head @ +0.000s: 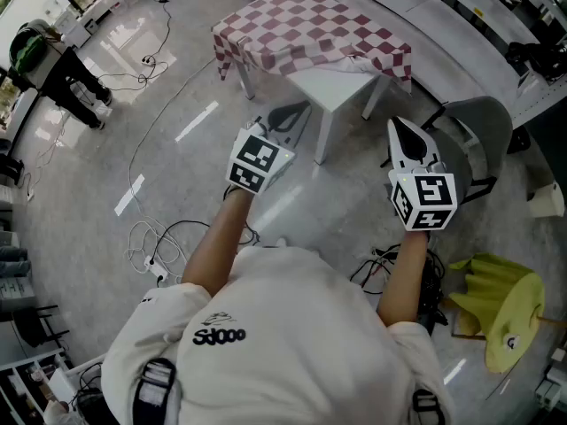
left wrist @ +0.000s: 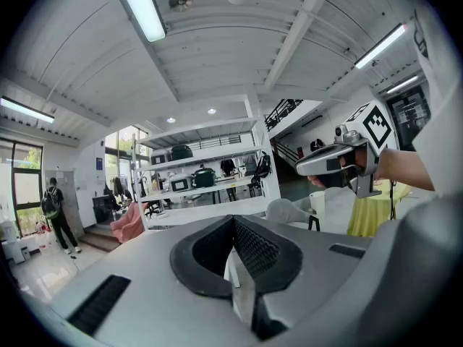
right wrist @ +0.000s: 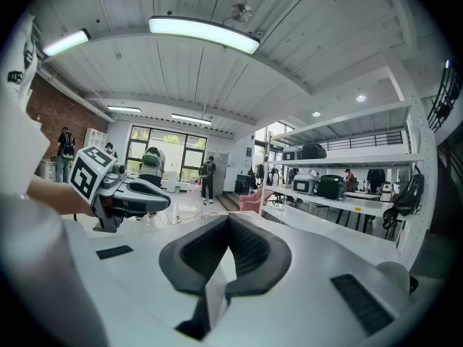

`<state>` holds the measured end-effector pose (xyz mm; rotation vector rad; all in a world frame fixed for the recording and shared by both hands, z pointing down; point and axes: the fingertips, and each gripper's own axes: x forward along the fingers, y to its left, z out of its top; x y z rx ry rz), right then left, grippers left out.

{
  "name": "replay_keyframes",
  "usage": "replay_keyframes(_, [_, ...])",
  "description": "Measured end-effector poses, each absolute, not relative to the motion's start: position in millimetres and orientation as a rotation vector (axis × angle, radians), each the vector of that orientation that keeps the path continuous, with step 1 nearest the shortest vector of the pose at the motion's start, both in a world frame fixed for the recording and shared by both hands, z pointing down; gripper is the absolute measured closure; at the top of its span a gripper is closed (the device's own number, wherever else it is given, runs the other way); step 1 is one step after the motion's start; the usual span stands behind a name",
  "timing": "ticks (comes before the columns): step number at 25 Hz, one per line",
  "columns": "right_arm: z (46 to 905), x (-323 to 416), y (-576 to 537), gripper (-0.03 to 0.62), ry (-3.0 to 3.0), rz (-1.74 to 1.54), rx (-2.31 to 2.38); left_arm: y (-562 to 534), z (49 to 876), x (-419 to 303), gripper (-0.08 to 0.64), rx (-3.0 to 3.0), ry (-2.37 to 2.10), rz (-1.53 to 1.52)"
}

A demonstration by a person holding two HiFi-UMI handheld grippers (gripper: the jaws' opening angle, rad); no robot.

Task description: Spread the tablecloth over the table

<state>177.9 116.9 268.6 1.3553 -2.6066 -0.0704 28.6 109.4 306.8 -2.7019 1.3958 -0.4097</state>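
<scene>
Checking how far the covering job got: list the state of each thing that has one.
tablecloth: lies over the far part of the table, near corner uncovered.
table: upright, partly covered.
left gripper: shut, empty, short of the table.
right gripper: shut, empty, short of the table.

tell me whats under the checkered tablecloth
A small white table: its bare near corner and legs stick out from the checkered tablecloth. The rest of the tabletop is covered, so anything lying on it is hidden.

shirt (head: 283, 317): white, short-sleeved, dark logo | left tool (left wrist: 233, 224), right tool (right wrist: 228, 226): pale grey shells, black-white marker cubes (head: 257, 163)
</scene>
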Motion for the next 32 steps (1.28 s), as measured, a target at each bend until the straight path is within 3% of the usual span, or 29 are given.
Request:
replay_keyframes(19, [284.6,215.9,86.3,0.571,-2.639,-0.043,1.367,84.5,317.1,57.1,0.532,-2.664,1.415,-0.41])
replay_keyframes(32, [318.0,181.7,-60.3,0.571,-2.593,0.051,1.348,-66.0,344.4,19.8,0.532,-2.715,1.404,-0.389])
